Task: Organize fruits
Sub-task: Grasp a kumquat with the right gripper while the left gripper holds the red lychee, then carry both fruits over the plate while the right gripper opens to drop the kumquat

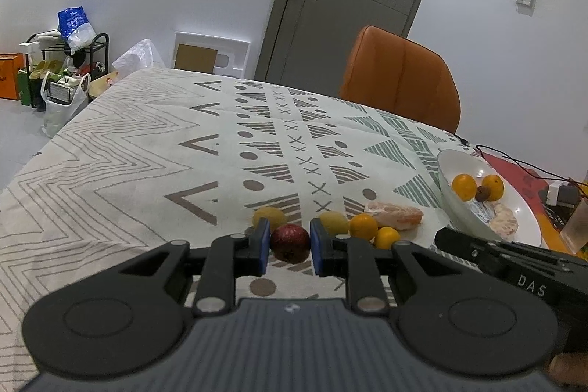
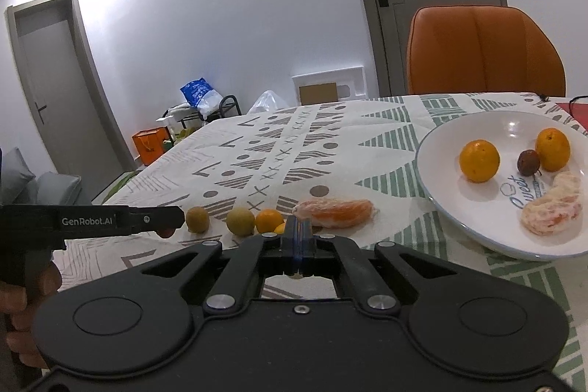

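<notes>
The left tongs (image 1: pixel 290 243) are clenched on a dark red round fruit (image 1: pixel 290 242), which sits between the blue pads (image 1: pixel 262 245) just above the cloth at the near end of the fruit row. The right tongs (image 2: pixel 301 245) are closed tight on nothing, pads pressed together, near the peeled segment (image 2: pixel 334 212).

The red fruit looks hard-skinned, smooth and nearly spherical, so it could squirt out of the flat pads if they slip off its widest part on the carry to the plate (image 2: pixel 477 234). The plate is glossy and shallow with a sloping rim; a round fruit dropped from height may roll, knock the oranges (image 2: pixel 479 159) or run off the edge. The two sets of tongs stand near each other, so a sideways swing could bump them.

The peeled pieces look soft, pithy and wet, easily crushed. The bench (image 1: pixel 128 153) wears a slightly creased woven cloth that slows rolling
</notes>
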A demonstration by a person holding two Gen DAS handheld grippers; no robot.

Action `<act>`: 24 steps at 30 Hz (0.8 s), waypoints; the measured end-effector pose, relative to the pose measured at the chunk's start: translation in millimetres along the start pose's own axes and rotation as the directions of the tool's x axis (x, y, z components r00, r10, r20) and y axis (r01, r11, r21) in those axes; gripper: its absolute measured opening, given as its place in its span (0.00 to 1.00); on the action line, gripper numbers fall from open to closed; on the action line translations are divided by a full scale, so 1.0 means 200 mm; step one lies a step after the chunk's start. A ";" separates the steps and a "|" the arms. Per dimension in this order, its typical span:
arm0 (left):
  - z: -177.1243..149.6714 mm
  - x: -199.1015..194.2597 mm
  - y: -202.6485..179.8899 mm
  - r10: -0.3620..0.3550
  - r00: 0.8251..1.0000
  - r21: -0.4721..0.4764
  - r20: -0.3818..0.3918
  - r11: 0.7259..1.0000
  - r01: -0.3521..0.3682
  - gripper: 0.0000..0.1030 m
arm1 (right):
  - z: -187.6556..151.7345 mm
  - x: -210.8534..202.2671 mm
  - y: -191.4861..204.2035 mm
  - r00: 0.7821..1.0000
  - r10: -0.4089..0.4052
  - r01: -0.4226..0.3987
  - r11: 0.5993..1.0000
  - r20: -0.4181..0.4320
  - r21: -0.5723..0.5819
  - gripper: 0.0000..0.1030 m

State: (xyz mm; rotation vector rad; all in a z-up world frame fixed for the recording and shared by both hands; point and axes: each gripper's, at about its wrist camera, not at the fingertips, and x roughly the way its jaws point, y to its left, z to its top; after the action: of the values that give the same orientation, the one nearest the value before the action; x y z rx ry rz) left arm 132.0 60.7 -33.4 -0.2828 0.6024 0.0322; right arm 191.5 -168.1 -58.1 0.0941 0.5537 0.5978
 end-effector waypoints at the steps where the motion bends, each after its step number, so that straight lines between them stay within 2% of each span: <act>1: 0.00 0.00 0.01 0.003 1.000 -0.002 0.000 1.000 -0.003 0.21 | 0.00 0.01 0.00 1.000 0.000 0.000 1.000 -0.006 0.002 0.00; 2: 0.00 0.00 0.02 0.006 1.000 -0.006 0.000 1.000 -0.006 0.21 | 0.00 0.02 0.01 1.000 -0.003 0.003 1.000 -0.017 0.008 0.07; 5: 0.00 0.00 0.05 0.015 1.000 -0.019 -0.002 1.000 -0.015 0.21 | -0.01 0.07 0.01 0.999 0.012 -0.011 1.000 -0.044 0.026 0.40; 6: 0.00 0.00 0.06 0.017 1.000 -0.022 -0.001 1.000 -0.017 0.21 | -0.01 0.08 0.02 0.999 0.017 -0.016 1.000 -0.041 0.017 0.43; 15: 0.01 0.00 0.14 0.038 0.999 -0.052 -0.002 0.998 -0.038 0.21 | -0.01 0.20 0.08 0.997 -0.006 0.004 1.000 -0.074 -0.021 0.47; 16: 0.00 0.01 0.15 0.038 0.999 -0.054 -0.003 0.998 -0.038 0.21 | -0.02 0.22 0.08 0.997 -0.008 0.006 1.000 -0.077 -0.025 0.45; 17: 0.00 0.01 0.15 0.037 0.999 -0.056 -0.004 0.998 -0.037 0.21 | -0.02 0.23 0.08 0.996 -0.006 0.004 1.000 -0.088 -0.024 0.28; 18: 0.00 0.01 0.15 0.034 0.999 -0.056 -0.003 0.998 -0.035 0.21 | -0.03 0.24 0.07 0.995 0.001 -0.003 1.000 -0.099 -0.018 0.20; 24: 0.00 0.00 0.11 0.015 1.000 -0.046 -0.003 0.999 -0.015 0.21 | -0.01 0.14 0.07 0.998 -0.004 0.003 1.000 -0.056 -0.022 0.20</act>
State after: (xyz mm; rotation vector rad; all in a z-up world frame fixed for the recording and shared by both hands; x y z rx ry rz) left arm 130.0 81.0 -39.5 -0.3228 0.6071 0.0599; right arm 202.9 -141.4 -70.7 0.0563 0.6011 0.6040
